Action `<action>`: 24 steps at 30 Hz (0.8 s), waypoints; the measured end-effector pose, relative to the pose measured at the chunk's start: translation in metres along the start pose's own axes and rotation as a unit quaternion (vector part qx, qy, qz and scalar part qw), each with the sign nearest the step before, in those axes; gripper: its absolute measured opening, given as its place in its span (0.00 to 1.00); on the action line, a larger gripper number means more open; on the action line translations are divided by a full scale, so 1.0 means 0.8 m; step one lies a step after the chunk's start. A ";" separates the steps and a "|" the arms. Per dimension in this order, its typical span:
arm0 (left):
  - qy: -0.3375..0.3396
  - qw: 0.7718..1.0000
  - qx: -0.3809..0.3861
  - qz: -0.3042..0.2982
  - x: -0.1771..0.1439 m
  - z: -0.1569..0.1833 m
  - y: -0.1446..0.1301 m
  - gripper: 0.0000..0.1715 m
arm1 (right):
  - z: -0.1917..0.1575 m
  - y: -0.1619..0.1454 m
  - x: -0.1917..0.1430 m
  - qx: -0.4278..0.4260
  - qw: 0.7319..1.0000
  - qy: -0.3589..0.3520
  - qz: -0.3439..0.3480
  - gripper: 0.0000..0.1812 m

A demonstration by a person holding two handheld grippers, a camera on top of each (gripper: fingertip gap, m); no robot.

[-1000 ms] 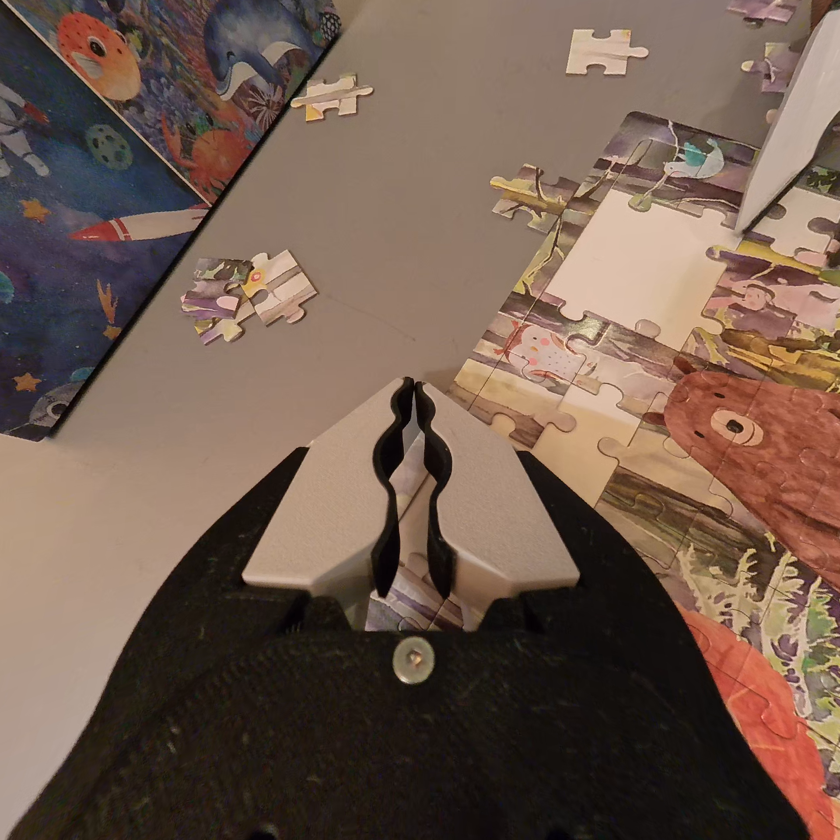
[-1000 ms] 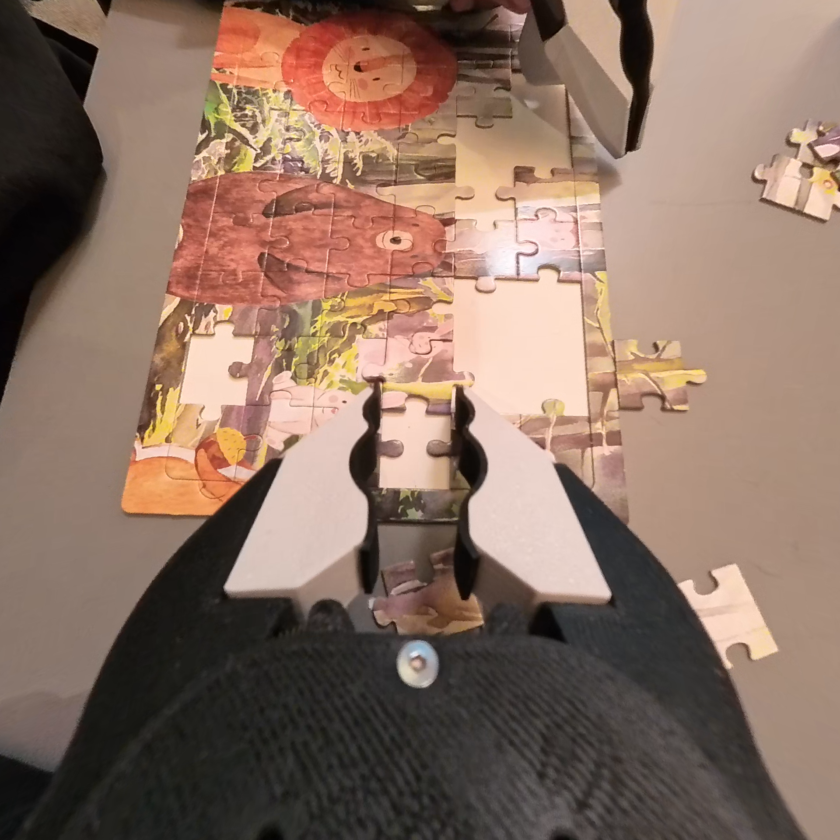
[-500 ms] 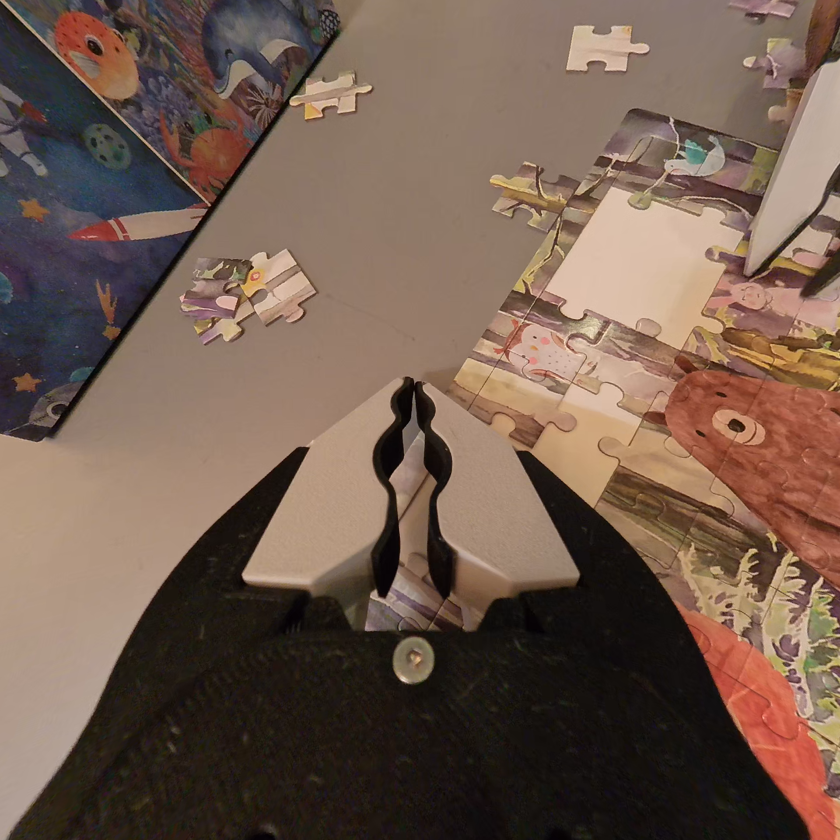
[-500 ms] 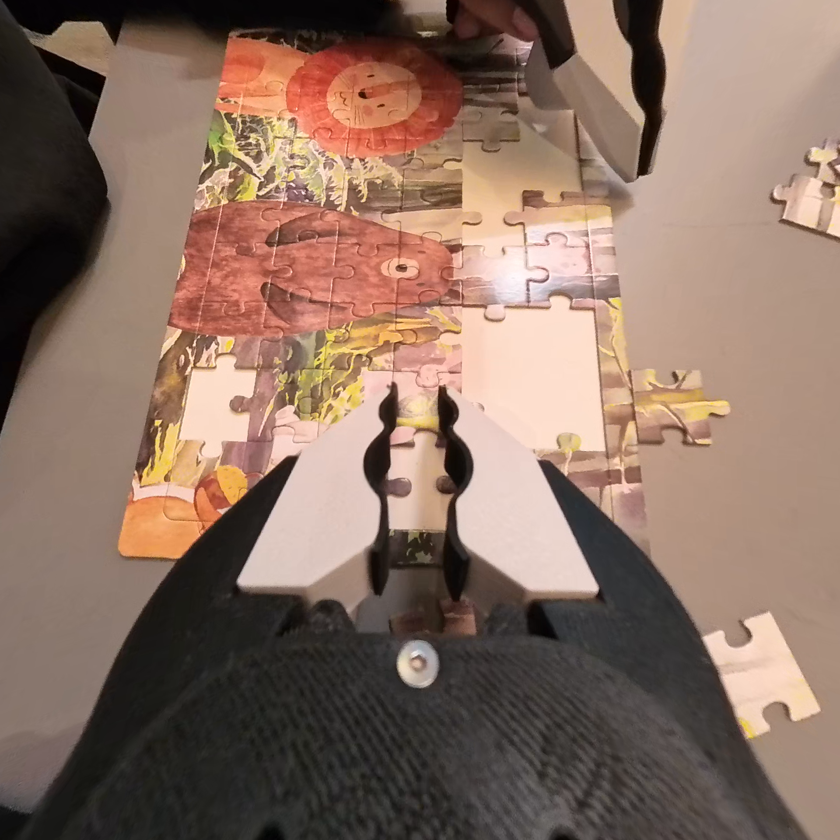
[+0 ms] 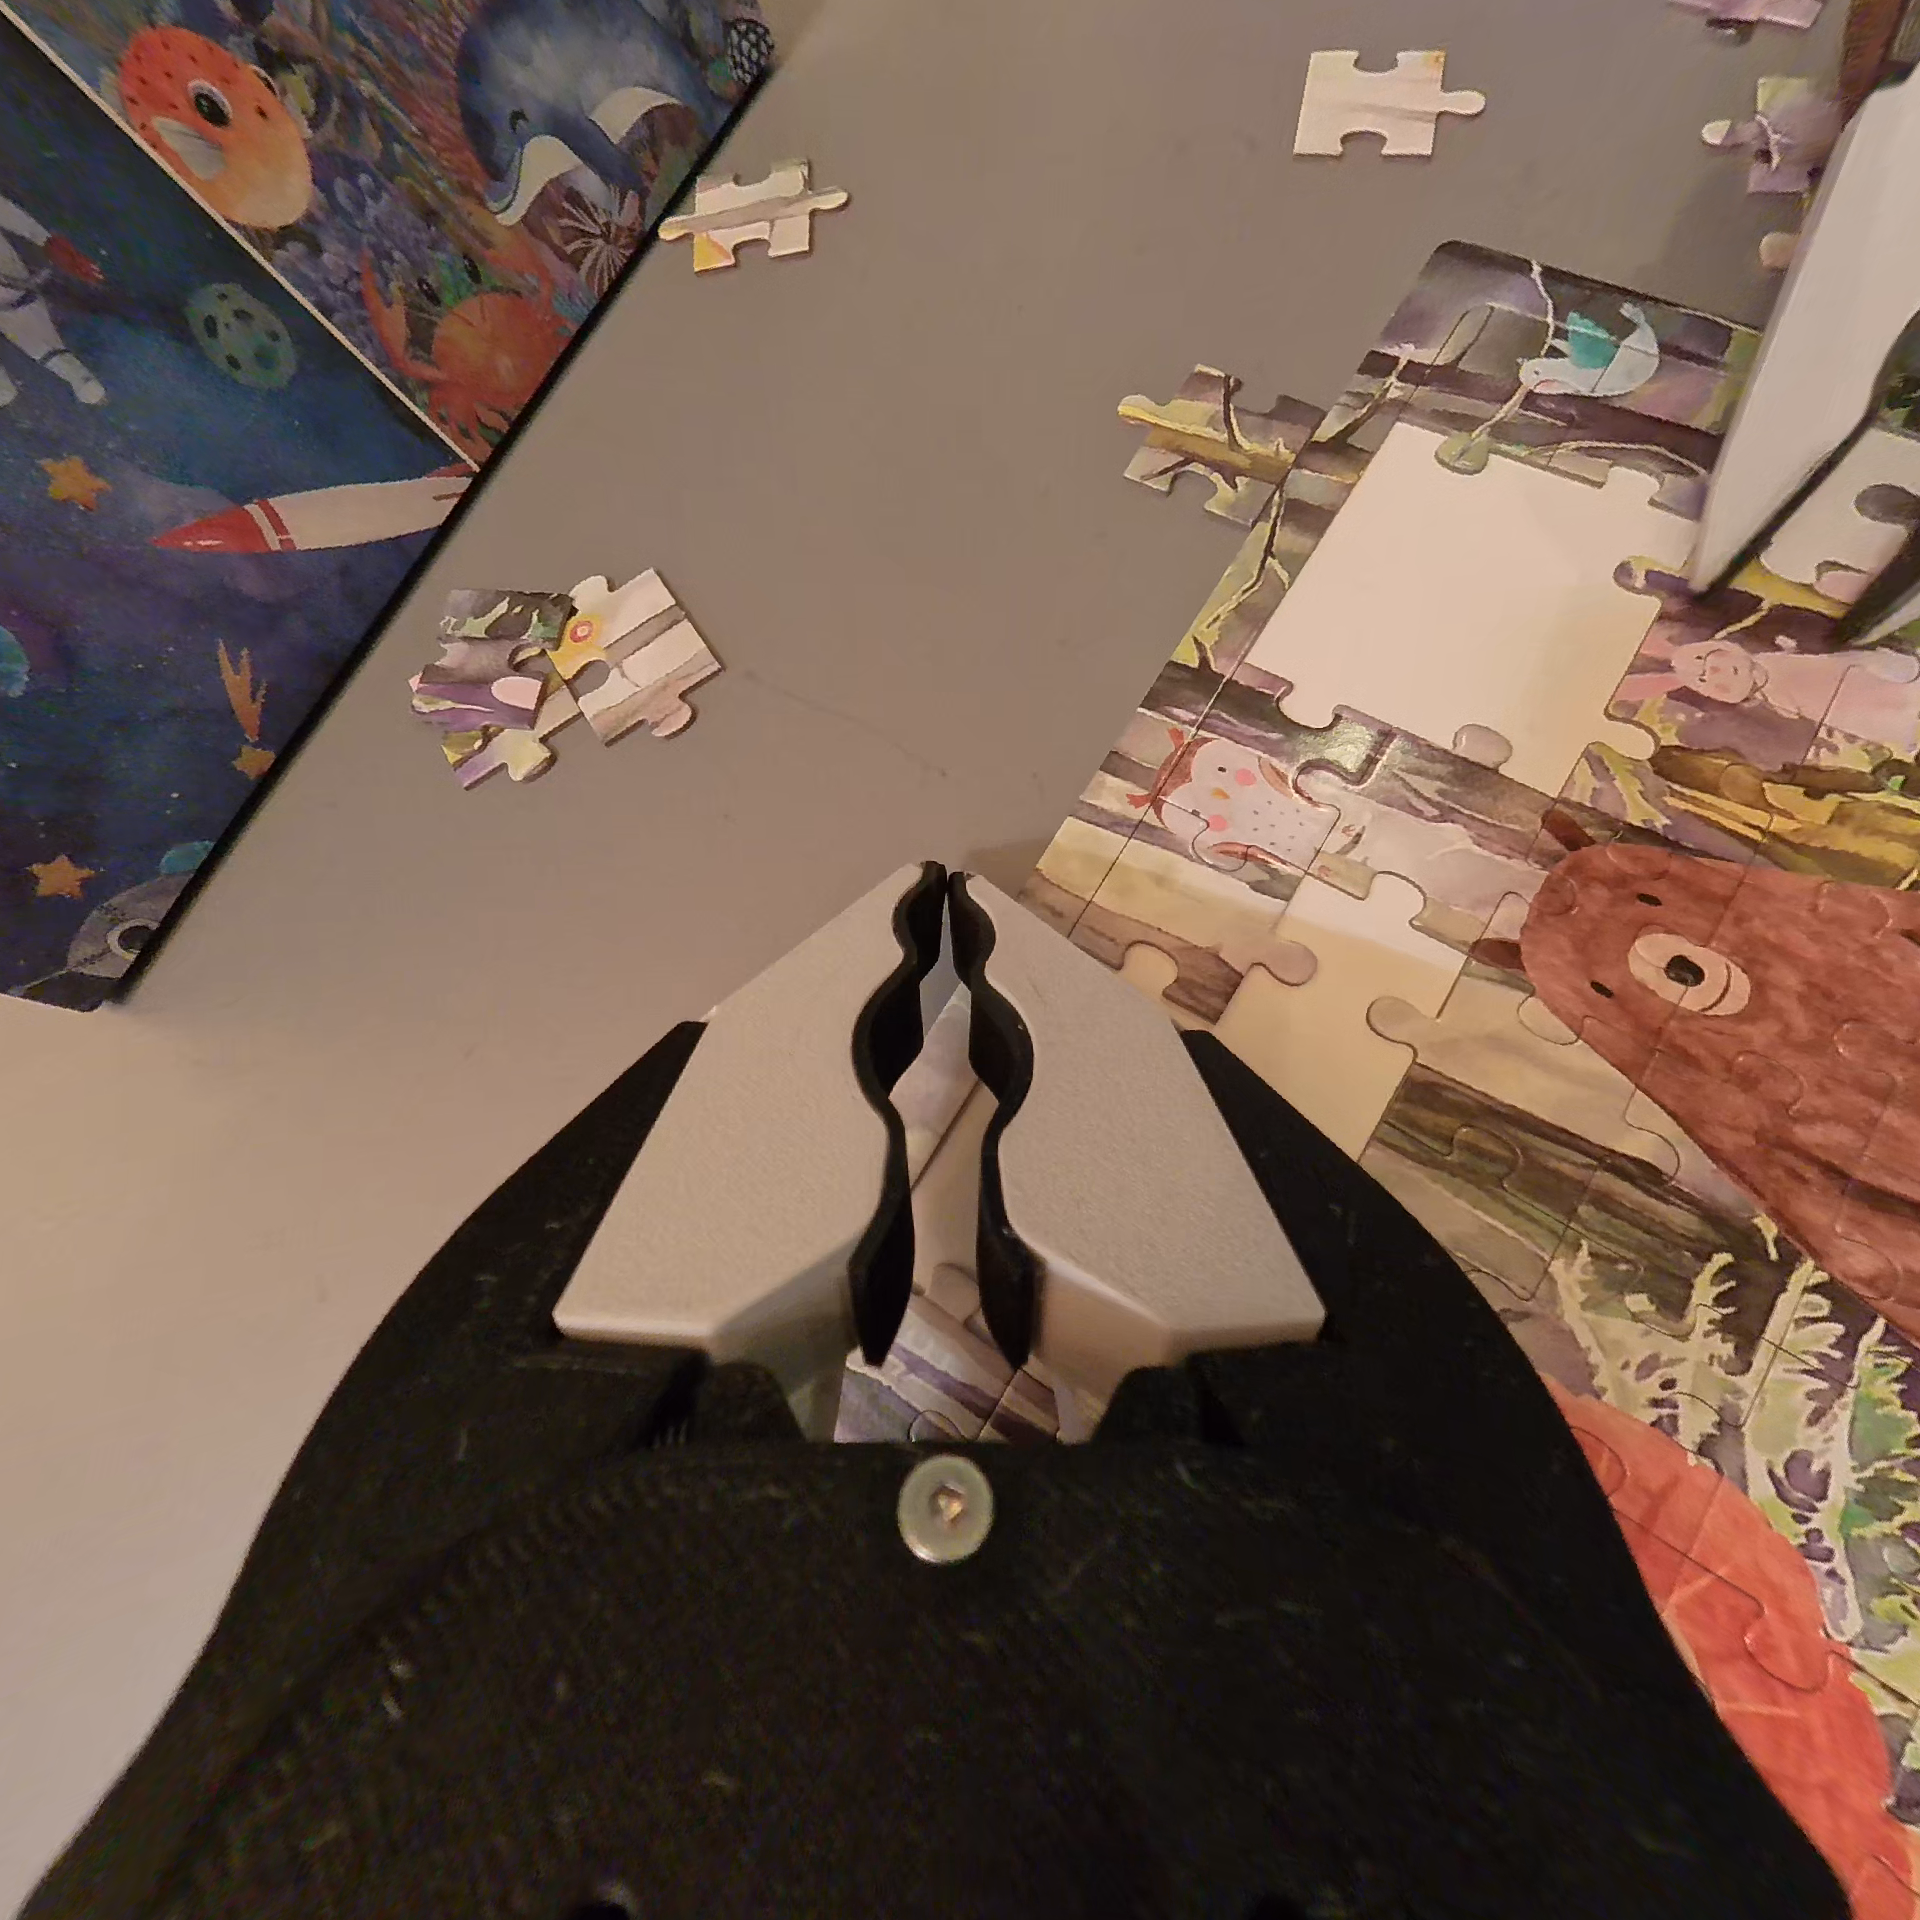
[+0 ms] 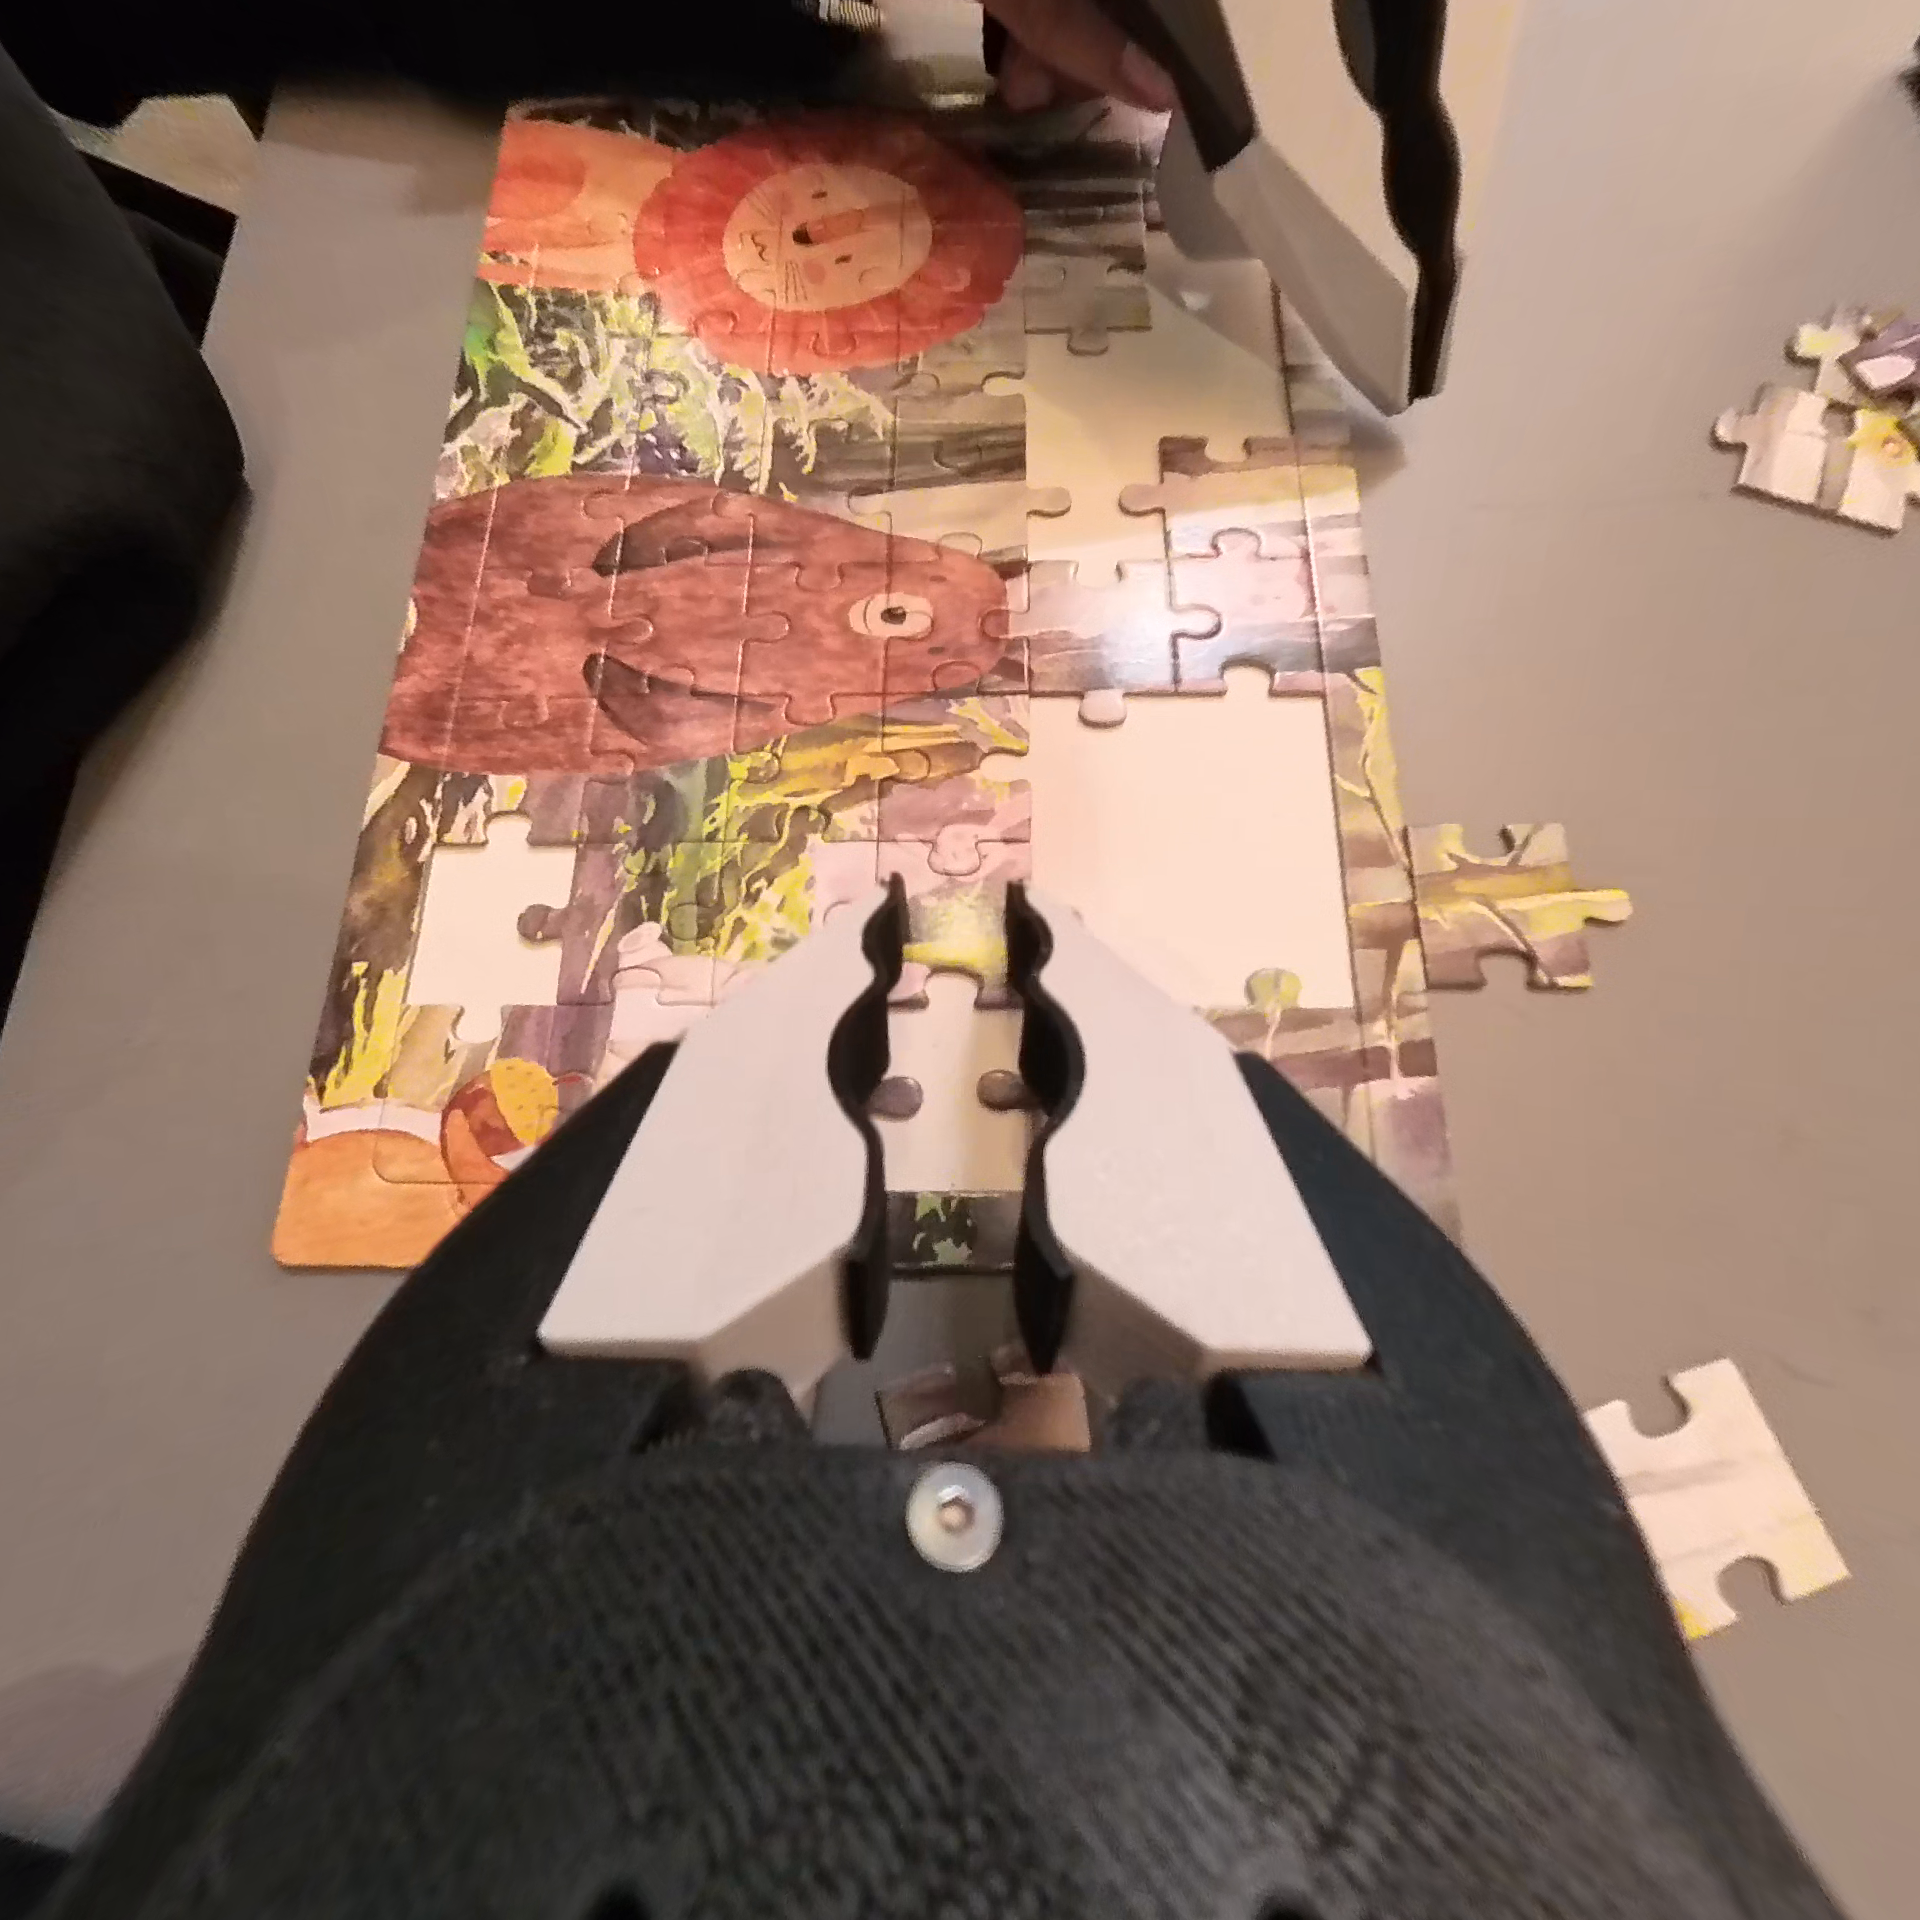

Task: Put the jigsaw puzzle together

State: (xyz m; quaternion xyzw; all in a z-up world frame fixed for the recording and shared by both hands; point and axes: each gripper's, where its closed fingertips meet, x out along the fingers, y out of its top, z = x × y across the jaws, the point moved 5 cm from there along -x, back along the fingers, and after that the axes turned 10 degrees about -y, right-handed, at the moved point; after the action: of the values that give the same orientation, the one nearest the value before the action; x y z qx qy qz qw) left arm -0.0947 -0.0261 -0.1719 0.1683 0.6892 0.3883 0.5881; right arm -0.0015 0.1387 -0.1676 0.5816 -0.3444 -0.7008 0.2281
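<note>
The animal jigsaw puzzle (image 6: 727, 644) lies flat on the grey table, with a lion, a brown bear and several white gaps; it also shows in the left wrist view (image 5: 1766, 1039). My right gripper (image 6: 958, 896) is open and empty, low over a one-piece gap (image 6: 945, 1132) near the puzzle's near edge. A loose piece (image 6: 977, 1403) lies under its base. My left gripper (image 5: 945, 875) is shut with nothing seen between the tips, at the puzzle's far side edge; it also shows in the right wrist view (image 6: 1340, 260).
Loose pieces lie on the table: a small pile (image 5: 561, 675), single pieces (image 5: 753, 213) (image 5: 1382, 104), one beside the puzzle's edge (image 6: 1496, 904) and one at near right (image 6: 1714, 1496). Two finished picture boards (image 5: 208, 416) lie at far left. A large gap (image 6: 1184, 852) is mid-puzzle. Across from one pair of fingers to the other is roughly 15 cm. The right tips stand about 9 cm off the loose piece (image 6: 977, 1403).
My right gripper has moved forward over the puzzle and its jaws have narrowed. The left gripper has stayed still and shut.
</note>
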 end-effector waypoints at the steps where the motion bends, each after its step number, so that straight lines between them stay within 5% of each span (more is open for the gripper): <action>1: 0.000 1.000 0.000 0.000 0.000 0.000 0.000 0.00 | 0.002 0.003 -0.003 0.000 1.000 -0.005 0.012 0.09; 12: 0.002 1.000 -0.007 0.018 -0.006 -0.004 0.002 0.00 | 0.095 -0.004 -0.068 0.105 0.967 -0.178 0.145 0.08; 24: 0.023 0.996 -0.029 0.085 -0.039 -0.019 0.016 0.00 | 0.132 -0.013 -0.105 0.205 0.915 -0.232 0.258 0.19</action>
State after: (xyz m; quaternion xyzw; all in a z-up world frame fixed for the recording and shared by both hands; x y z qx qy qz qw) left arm -0.1041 -0.0444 -0.1413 0.2000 0.6741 0.4606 0.5416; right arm -0.0849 0.2292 -0.1111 0.3279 -0.6619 -0.6466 0.1904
